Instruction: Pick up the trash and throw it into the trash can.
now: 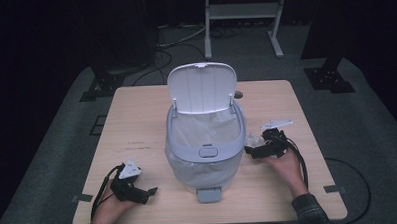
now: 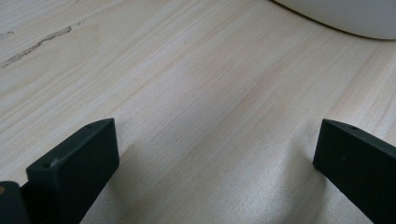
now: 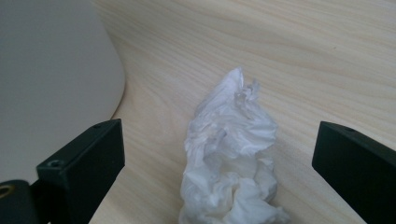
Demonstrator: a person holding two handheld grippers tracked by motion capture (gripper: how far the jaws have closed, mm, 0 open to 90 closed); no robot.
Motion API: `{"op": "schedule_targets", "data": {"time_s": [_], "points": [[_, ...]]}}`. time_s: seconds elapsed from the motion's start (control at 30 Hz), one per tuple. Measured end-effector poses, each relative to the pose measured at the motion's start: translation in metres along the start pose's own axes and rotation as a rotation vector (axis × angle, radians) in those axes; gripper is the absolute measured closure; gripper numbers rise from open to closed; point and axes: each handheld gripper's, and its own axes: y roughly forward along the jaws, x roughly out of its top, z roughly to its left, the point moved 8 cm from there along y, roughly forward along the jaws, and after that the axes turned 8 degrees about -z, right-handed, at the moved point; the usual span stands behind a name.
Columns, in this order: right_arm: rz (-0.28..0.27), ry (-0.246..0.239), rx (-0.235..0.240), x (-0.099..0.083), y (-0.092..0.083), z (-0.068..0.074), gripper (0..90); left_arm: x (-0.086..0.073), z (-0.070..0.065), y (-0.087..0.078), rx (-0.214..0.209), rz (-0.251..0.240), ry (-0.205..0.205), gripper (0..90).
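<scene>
Your right tool [image 1: 252, 151] sits on the surface [image 1: 136, 119] just right of the pedal bin [image 1: 206, 141], its jaws spread wide with the crumpled white tissue [image 3: 231, 154] lying between them, touching neither jaw as far as the right gripper view shows. The tissue rests on the bare wood, just beside the bin's pale curved wall [image 3: 51, 65], which takes up the left of that view and stands close against your left-hand jaw. In the high view the tissue [image 1: 251, 139] is a faint pale patch between the bin and your tool, hard to make out there. The bin's lid [image 1: 201, 87] stands raised at the back, a clear liner shows inside the rim, and its grey foot pedal [image 1: 208, 194] juts toward you. Your left tool [image 1: 145, 193] rests well apart on the other side, jaws spread over plain wood, with only the bin's lower edge [image 2: 345, 16] cut off at the top of its view and a dark scuff [image 2: 37, 44] on the surface. The near end of the tissue runs out of frame at the bottom.
</scene>
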Motion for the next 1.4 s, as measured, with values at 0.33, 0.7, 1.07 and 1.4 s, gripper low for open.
{"op": "schedule_targets", "data": {"time_s": [0.33,0.7,1.07,1.4], "points": [[0.03,0.01,-0.022,-0.007,0.013,-0.007,5.2,0.0,0.0,0.0,-0.001,0.0,0.001,0.0],[0.065,0.0,-0.013,-0.016,0.022,-0.005,13.5,0.0,0.0,0.0,-0.003,-0.001,0.003,0.0],[0.09,-0.01,-0.008,-0.02,0.021,-0.006,34.9,0.0,0.0,0.0,-0.004,-0.001,0.004,0.0],[0.087,-0.056,0.004,-0.019,0.019,-0.002,53.8,0.0,0.0,0.0,-0.005,-0.001,0.005,0.0]]}}
